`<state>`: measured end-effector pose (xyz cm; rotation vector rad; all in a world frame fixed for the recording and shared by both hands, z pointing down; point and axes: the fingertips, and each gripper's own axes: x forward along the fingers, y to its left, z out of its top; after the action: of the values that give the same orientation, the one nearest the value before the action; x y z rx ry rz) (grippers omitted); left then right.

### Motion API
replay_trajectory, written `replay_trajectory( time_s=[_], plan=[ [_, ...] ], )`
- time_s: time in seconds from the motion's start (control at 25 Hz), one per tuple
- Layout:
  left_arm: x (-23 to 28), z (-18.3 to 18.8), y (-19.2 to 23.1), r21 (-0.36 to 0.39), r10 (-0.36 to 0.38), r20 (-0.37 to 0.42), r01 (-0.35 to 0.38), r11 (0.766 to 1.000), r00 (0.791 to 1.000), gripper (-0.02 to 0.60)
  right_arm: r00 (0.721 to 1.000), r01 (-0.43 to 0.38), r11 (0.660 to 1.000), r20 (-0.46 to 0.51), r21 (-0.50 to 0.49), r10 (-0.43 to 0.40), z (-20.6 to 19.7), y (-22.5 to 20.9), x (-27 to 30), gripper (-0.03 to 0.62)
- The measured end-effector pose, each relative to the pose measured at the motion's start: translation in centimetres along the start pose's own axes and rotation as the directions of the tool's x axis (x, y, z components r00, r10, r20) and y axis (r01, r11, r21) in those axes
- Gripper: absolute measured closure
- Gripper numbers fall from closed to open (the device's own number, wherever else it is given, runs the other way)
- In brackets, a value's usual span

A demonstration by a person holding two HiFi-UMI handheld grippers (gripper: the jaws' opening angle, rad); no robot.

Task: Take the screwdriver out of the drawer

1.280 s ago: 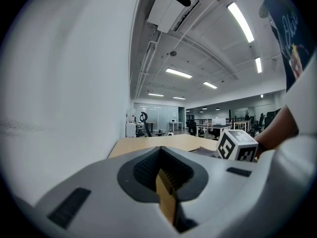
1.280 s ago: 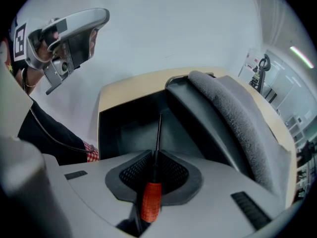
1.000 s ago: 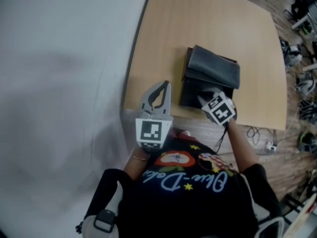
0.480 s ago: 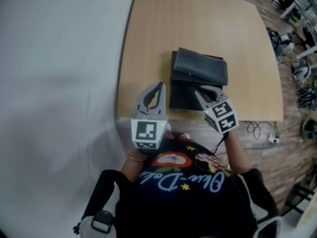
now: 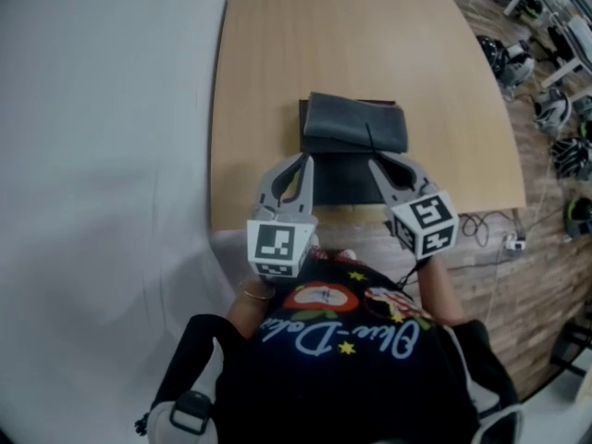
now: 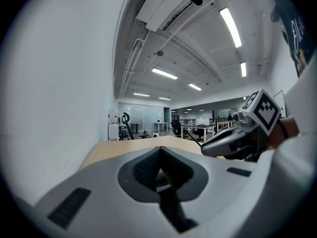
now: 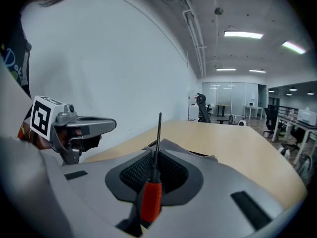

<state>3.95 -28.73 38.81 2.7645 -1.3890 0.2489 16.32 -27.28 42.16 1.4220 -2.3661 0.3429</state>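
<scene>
A screwdriver [image 7: 151, 198] with an orange-red handle is clamped between the jaws of my right gripper [image 7: 157, 150]. Its thin dark shaft points up and away past the fingertips. In the head view that shaft [image 5: 373, 142] shows as a thin line over the dark grey drawer unit [image 5: 344, 126], and the right gripper [image 5: 381, 165] sits at the unit's near right corner. My left gripper [image 5: 301, 162] is level with it, by the unit's near left corner. It is shut with nothing in it [image 6: 159, 150]. The inside of the drawer is hidden.
The drawer unit stands near the front of a light wooden table [image 5: 277, 81]. A white wall [image 5: 92, 155] runs along the table's left side. Cables [image 5: 481, 229] and other items lie on the wooden floor to the right. The person's body fills the bottom of the head view.
My right gripper has drawn back from the front of the drawer unit toward the person, carrying the screwdriver. The left gripper has held its place beside the unit.
</scene>
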Motion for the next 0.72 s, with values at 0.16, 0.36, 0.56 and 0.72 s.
replay_trajectory(
  time_s=[0.16,0.36,0.56,0.72],
  plan=[
    [0.6,0.2,-0.7,0.0,-0.02,0.006,0.02,1.0,1.0,0.581,1.0,0.018,1.0,0.02,0.006,-0.018,0.1,-0.6,-0.5,0.545],
    [0.7,-0.2,-0.5,0.006,-0.025,-0.002,0.025,1.0,1.0,0.581,0.999,0.037,0.999,0.019,0.017,-0.037,-0.1,-1.2,-0.6,0.543],
    [0.5,-0.1,-0.3,-0.023,-0.005,0.006,0.005,1.0,1.0,0.581,0.999,0.023,1.0,0.024,0.021,-0.024,0.4,-1.0,-0.5,0.543],
    [0.1,-0.5,-0.1,0.0,-0.001,-0.009,0.001,1.0,1.0,0.581,0.999,0.021,1.0,0.028,0.016,-0.021,0.5,-1.0,-0.5,0.545]
  ],
)
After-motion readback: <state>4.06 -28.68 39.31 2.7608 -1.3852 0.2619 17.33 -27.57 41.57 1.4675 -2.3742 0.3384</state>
